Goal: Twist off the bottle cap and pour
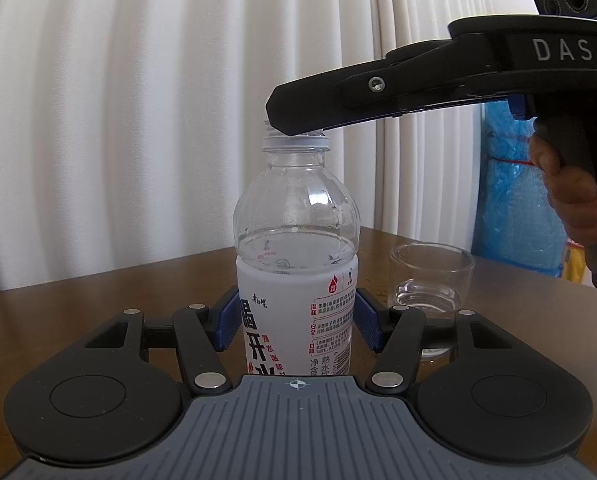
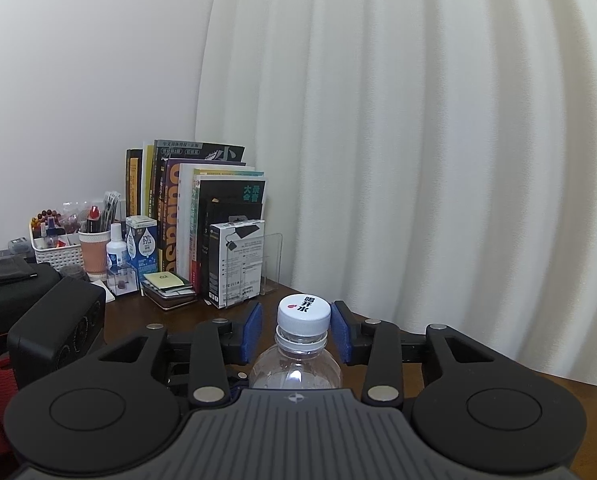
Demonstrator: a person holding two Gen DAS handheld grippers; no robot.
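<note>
Left wrist view: the left gripper (image 1: 297,322) is clamping the bottle (image 1: 296,256) standing on the table (image 1: 98,280), beside a glass (image 1: 430,280).

Right wrist view: the right gripper (image 2: 297,330) is flanking the cap (image 2: 304,313); its right pad is touching, its left pad standing apart.

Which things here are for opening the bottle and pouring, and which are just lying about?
For the job:
bottle
cap
glass
left hand-held gripper
right hand-held gripper

Lying about:
books
white box
basket
paper cup
blue bag
</note>
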